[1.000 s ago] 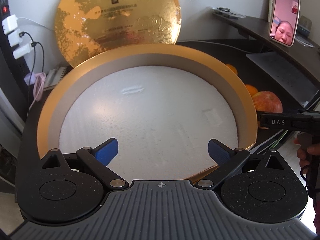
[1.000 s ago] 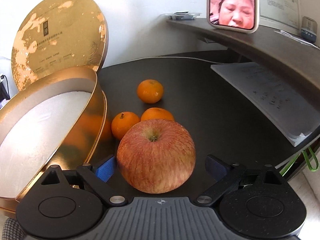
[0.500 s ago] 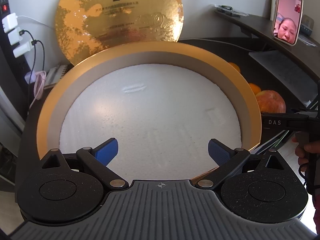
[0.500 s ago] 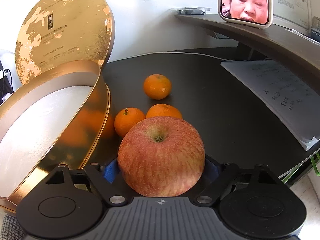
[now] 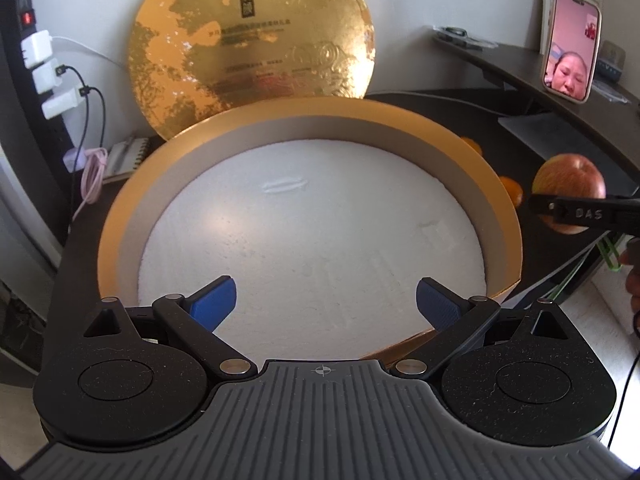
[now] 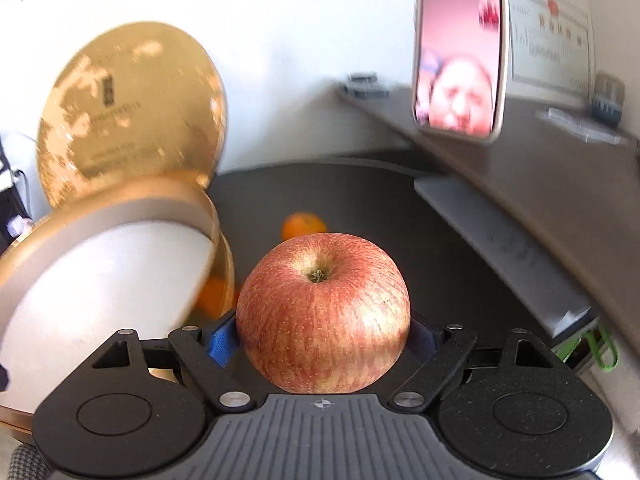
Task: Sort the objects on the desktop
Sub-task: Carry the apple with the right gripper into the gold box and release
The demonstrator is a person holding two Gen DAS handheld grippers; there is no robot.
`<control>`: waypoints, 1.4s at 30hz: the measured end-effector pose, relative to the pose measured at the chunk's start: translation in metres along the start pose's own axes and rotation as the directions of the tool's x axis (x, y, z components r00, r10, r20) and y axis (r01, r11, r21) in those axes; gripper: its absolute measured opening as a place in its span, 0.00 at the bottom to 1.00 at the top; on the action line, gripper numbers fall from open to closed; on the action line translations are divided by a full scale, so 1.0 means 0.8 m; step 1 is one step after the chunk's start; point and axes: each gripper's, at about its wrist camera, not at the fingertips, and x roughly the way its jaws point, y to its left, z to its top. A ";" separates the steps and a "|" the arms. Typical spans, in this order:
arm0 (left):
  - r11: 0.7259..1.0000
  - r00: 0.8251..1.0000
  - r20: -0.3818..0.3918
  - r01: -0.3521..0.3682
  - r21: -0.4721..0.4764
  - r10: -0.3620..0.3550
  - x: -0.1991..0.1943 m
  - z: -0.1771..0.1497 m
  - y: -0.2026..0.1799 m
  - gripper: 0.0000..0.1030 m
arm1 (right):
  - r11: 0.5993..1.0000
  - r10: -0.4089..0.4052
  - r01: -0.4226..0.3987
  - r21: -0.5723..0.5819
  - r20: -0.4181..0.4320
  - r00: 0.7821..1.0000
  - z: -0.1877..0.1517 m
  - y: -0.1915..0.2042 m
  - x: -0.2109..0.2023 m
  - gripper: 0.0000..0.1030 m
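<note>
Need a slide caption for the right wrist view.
Right tongs shut on a red apple, beside the open gold box.

right wrist view motion-blurred | small orange tangerine (image 6: 304, 225) half hidden behind red apple (image 6: 323, 312) | round gold box (image 6: 108, 280) cut by left edge

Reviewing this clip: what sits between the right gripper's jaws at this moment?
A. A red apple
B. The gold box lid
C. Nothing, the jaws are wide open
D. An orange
A. In the right wrist view the right gripper has its blue-padded jaws pressed against both sides of the apple; an orange lies on the dark desk behind it.
</note>
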 end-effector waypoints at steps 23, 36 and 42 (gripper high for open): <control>0.964 0.977 0.022 -0.205 -0.172 0.212 -0.031 -0.057 0.126 0.95 | 0.911 0.311 -0.342 -0.229 -0.160 0.937 0.034 0.232 0.021 0.81; 0.974 0.980 0.039 -0.188 -0.129 0.194 -0.008 -0.063 0.130 0.95 | 0.868 0.307 -0.411 -0.279 -0.351 0.885 0.022 0.330 0.102 0.81; 0.976 0.983 0.028 -0.177 -0.126 0.182 -0.001 -0.063 0.132 0.95 | 0.861 0.299 -0.420 -0.288 -0.380 0.875 0.017 0.346 0.111 0.81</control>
